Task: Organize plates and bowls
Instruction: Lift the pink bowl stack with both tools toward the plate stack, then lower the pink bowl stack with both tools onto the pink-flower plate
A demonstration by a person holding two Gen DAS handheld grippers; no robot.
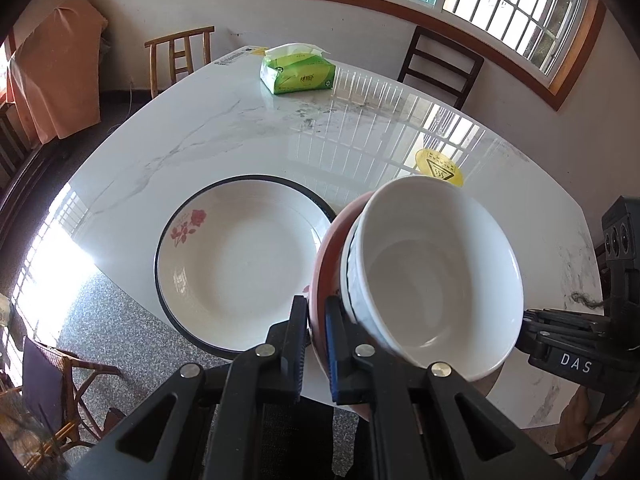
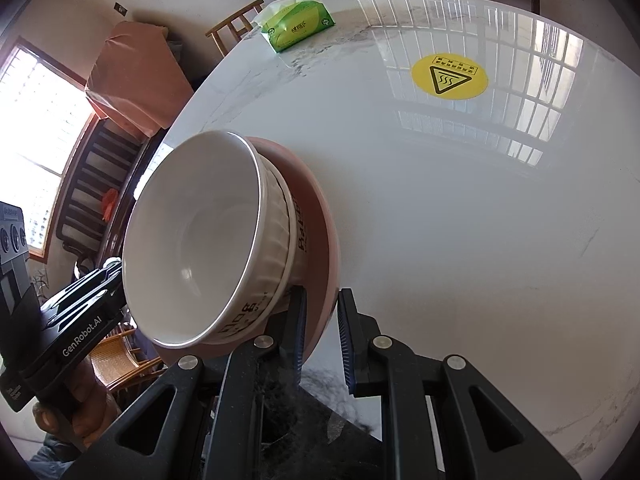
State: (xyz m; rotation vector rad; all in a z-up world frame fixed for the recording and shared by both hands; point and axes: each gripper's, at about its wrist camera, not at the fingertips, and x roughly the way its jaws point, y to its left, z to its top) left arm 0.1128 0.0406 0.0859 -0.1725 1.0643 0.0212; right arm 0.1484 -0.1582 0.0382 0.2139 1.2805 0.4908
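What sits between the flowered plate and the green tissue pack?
Nothing: in the left wrist view only bare marble table separates the flowered plate and the tissue pack.

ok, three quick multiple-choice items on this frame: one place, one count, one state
1. Where is the tissue pack?
A. On the far side of the table
B. In the flowered plate
C. On a chair

2. How many bowls are stacked on the pink plate?
A. One
B. Two
C. Four

3. What state is the flowered plate in?
A. Held in the tongs
B. Carrying a bowl
C. Empty, flat on the table

Key:
1 A: the tissue pack lies near the far edge of the table.
2 B: a ribbed bowl sits in a lettered bowl on the pink plate.
3 C: the flowered plate rests on the table with nothing in it.
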